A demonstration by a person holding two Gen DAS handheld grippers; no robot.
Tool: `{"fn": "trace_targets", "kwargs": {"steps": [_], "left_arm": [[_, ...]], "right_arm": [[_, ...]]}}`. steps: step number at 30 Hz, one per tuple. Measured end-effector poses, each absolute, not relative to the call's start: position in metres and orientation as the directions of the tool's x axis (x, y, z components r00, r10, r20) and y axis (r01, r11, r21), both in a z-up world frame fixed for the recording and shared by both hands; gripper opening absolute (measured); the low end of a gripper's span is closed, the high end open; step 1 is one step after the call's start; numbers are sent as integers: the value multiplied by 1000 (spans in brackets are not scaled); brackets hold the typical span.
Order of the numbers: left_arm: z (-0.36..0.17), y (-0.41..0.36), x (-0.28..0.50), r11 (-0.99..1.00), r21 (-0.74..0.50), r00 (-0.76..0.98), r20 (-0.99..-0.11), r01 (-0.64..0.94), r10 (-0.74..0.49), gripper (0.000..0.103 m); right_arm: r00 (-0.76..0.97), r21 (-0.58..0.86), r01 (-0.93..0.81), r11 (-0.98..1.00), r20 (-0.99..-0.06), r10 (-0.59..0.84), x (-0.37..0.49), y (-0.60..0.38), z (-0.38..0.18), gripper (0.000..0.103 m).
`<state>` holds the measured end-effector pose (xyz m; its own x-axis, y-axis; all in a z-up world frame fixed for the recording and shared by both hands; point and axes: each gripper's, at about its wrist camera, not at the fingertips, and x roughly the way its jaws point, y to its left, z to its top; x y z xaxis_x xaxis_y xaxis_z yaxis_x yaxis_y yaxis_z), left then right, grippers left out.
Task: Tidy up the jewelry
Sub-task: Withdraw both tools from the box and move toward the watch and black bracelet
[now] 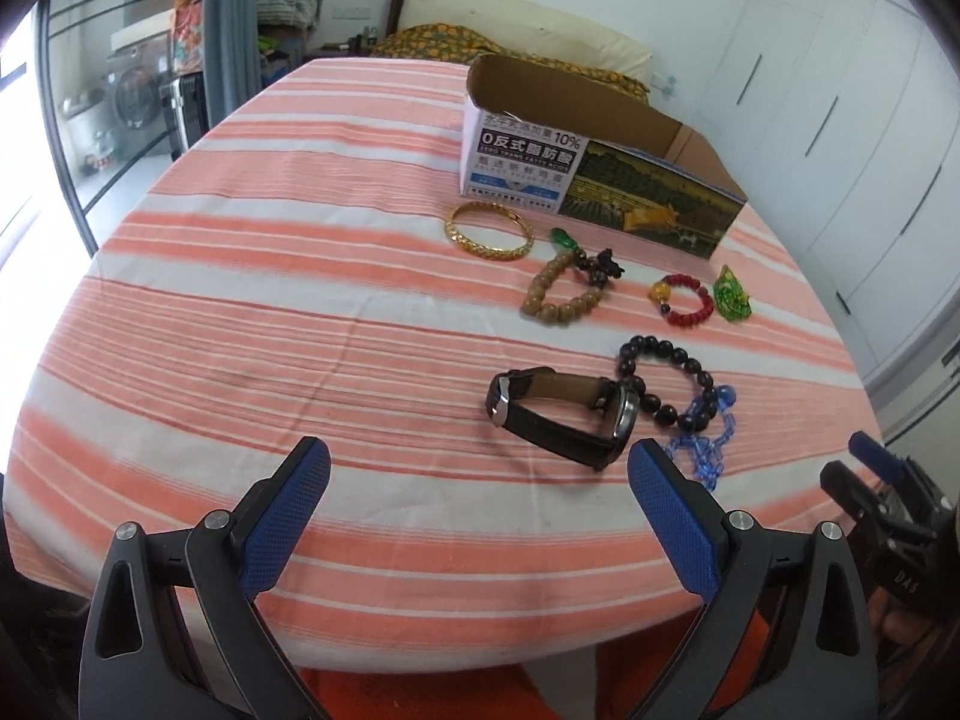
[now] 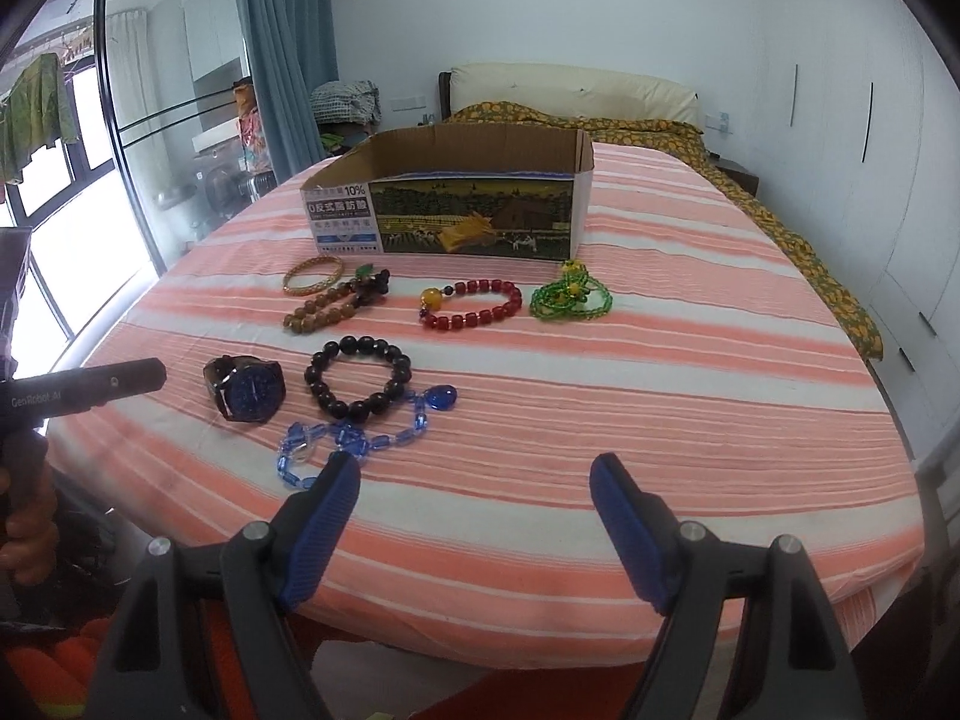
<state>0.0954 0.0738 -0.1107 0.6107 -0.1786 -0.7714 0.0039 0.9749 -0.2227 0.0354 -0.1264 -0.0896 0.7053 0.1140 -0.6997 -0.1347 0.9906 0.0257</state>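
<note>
left gripper (image 1: 479, 468) spread, empty | right gripper (image 2: 475, 480) spread, empty | open printed cardboard box (image 2: 447, 204) reads "10%", at 12 o'clock on striped bedsheet (image 2: 660, 396) | blue-faced leather-strap wristwatch (image 2: 246, 396), dark round-bead bracelet (image 2: 357, 377) at 10–11 o'clock | "GenRobot.AI" on left handle (image 2: 90, 387)

Left claw (image 1: 478, 468) and right claw (image 2: 475, 483), black arms, blue textured pads, silver screws
</note>
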Motion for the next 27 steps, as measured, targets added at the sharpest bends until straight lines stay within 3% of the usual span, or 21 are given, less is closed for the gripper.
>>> {"fn": "trace_targets", "kwargs": {"steps": [27], "left_arm": [[-115, 84, 115, 971, -235, 610, -774, -29, -169, 100]], "right_arm": [[689, 48, -166, 985, -709, 151, 50, -120, -92, 81]]}}
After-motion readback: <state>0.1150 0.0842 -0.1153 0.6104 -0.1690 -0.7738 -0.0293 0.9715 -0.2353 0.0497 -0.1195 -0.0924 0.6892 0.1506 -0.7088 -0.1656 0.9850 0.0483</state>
